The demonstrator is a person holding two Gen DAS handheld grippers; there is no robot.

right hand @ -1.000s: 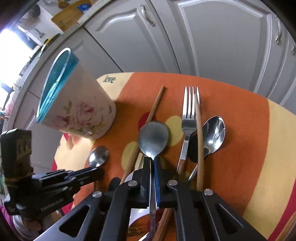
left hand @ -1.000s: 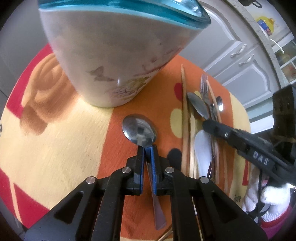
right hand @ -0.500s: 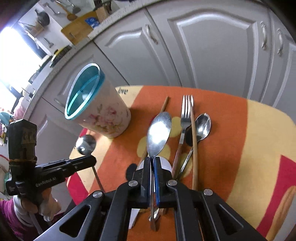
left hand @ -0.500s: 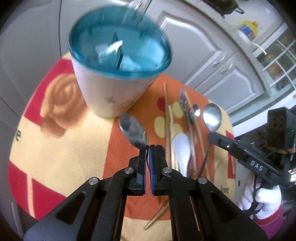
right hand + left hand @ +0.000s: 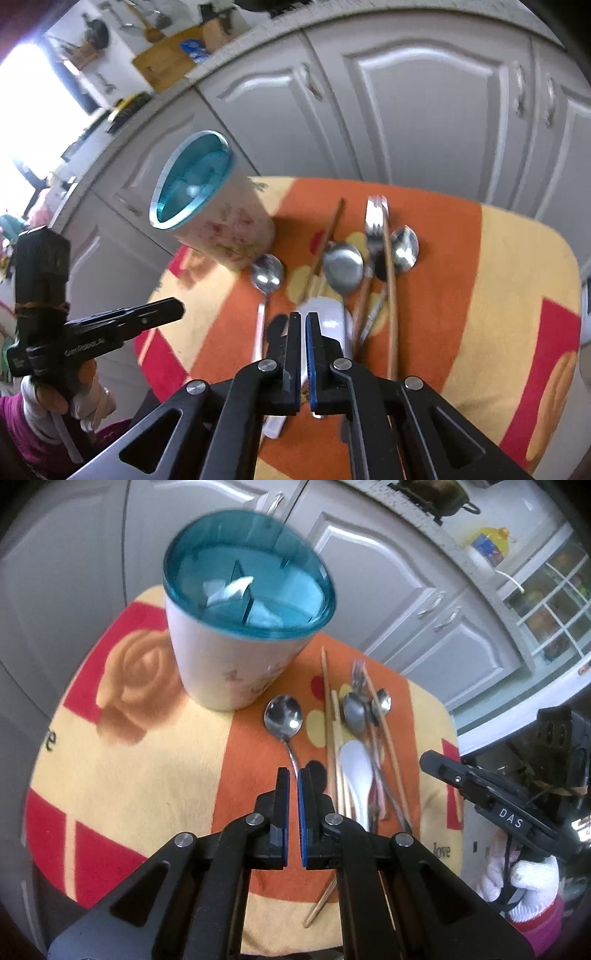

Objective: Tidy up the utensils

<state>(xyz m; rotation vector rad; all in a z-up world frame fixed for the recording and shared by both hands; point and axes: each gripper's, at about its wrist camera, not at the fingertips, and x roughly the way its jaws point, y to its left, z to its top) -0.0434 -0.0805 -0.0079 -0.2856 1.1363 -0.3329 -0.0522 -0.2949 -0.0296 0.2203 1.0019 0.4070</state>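
One spoon [image 5: 283, 716] between left fingers [image 5: 282, 801]

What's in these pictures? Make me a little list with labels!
Holder: white flowery cup with teal rim, upright
Underneath: orange, yellow and red patterned cloth
Lying on cloth: round metal spoon nearest cup, large metal spoon, small metal spoon, metal fork, white spoon, wooden chopsticks
Left hand-held gripper: shut, empty
Right hand-held gripper: shut, empty
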